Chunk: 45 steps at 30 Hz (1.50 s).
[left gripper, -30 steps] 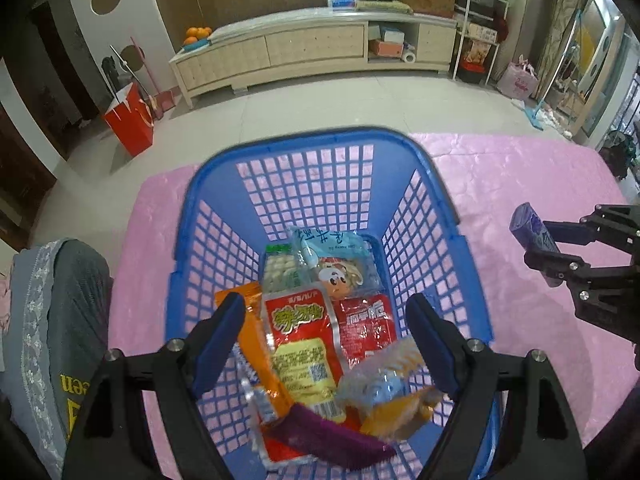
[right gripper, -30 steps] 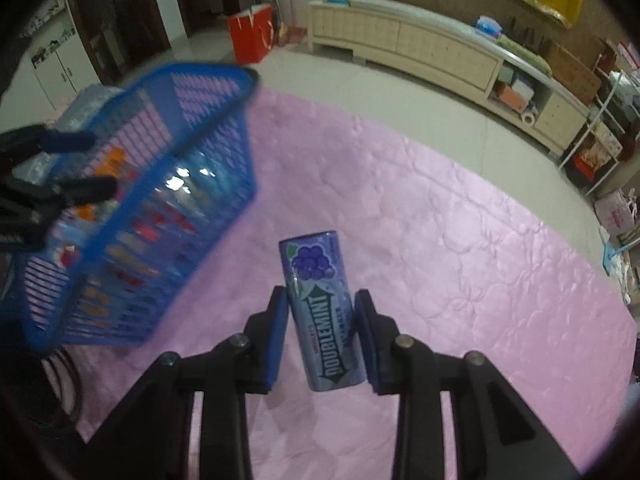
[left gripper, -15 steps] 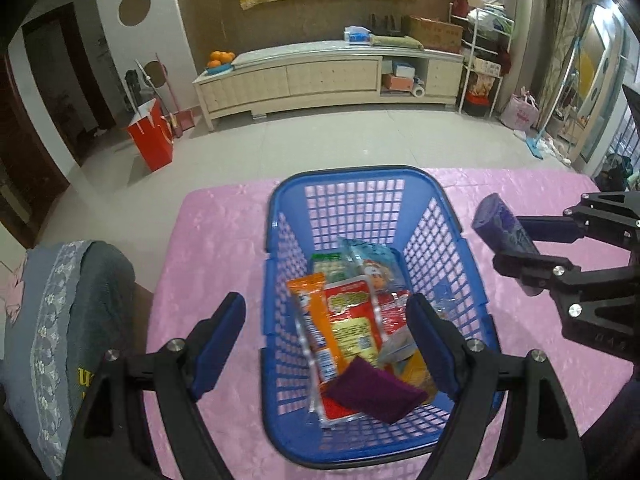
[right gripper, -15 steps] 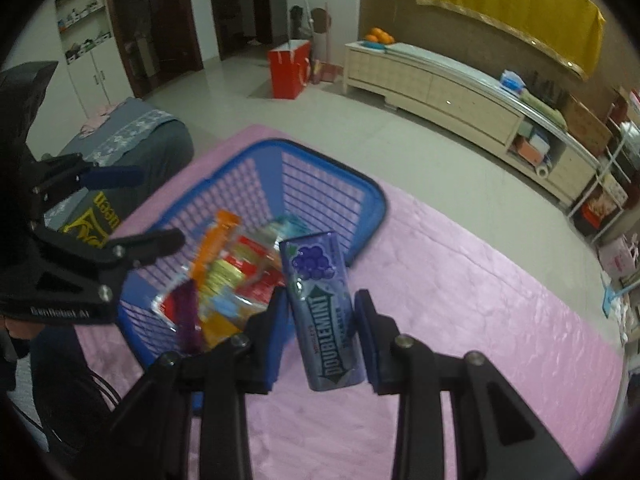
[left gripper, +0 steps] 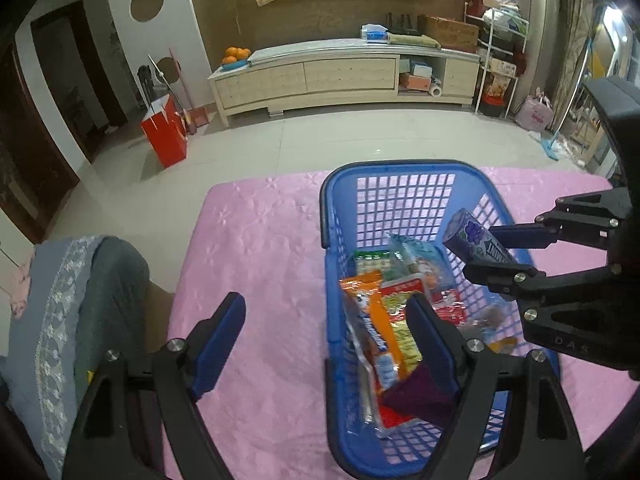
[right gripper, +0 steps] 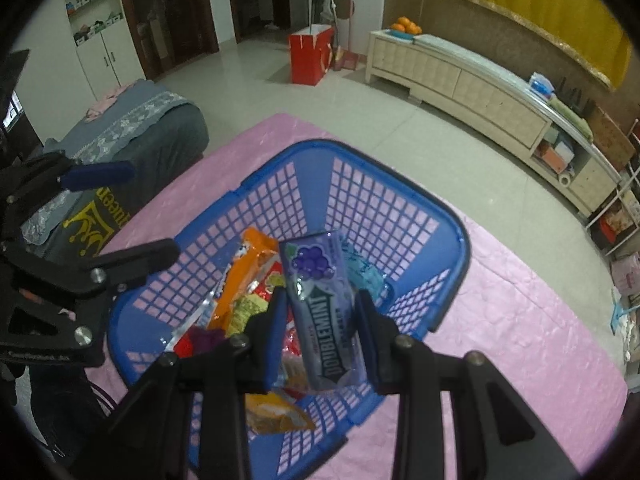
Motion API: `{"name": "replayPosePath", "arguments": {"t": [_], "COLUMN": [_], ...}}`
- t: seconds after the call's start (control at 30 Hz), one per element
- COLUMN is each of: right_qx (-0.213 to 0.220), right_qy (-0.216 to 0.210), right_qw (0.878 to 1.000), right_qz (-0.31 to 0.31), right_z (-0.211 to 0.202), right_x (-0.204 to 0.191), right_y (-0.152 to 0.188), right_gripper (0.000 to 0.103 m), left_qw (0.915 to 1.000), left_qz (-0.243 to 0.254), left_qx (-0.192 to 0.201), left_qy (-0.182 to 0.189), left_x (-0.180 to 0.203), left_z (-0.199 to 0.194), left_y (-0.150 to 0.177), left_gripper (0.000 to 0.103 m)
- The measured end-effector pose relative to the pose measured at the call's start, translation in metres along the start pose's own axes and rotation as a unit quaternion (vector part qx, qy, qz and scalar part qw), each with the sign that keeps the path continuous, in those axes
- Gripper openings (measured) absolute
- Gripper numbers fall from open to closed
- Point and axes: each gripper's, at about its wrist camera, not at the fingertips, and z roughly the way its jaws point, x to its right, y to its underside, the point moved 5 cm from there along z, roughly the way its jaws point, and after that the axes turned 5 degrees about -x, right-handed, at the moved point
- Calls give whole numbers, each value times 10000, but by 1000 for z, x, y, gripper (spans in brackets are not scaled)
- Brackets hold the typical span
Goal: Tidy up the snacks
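One gum pack (right gripper: pixel 323 312), light, stiff, glossy wrap so slippery: right tool (right gripper: pixel 320 334) clamps its long sides, above blue basket (right gripper: pixel 460 236). Left tool (left gripper: pixel 326 344) gapes empty.

The basket (right gripper: pixel 460 236) is glossy blue plastic with lattice walls, and the cloth (left gripper: pixel 264 248) under it is pink with a faint sheen and an embossed, quilted pattern. The gum pack (right gripper: pixel 324 304) wears a shiny clear wrap that catches the light, as do the glossy foil snack packets (left gripper: pixel 380 320). The gripper arms look like matt black plastic with bright metal screws, and their pads (left gripper: pixel 218 336) are smooth blue.
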Motion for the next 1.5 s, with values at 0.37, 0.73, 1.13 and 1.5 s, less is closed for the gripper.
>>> {"name": "replayPosePath", "arguments": {"t": [0.37,0.73,1.13,1.5], "right_qx": [-90,194,438,1110], "right_qy": [204,465,650,984], "right_qw": [9997,9987,9961,9828], "right_qz": [-130,-112,393,1098], "right_z": [15,-34,-93,-156], "right_x": [-1,-3,0,2], "right_y": [-9,3,46,102], "right_gripper": [41,85,86,86], "left_qw": [10000,9997,9975,9907], "left_qz": [-16,-35,-91,-211], "left_qx": [-14,156,538,1258], "left_qy": [32,205,455,465], "left_x": [-4,9,37,69], "left_z": [6,-15,-69,-130], "left_y": [2,11,32,65], "left_gripper": [81,81,81,81]}}
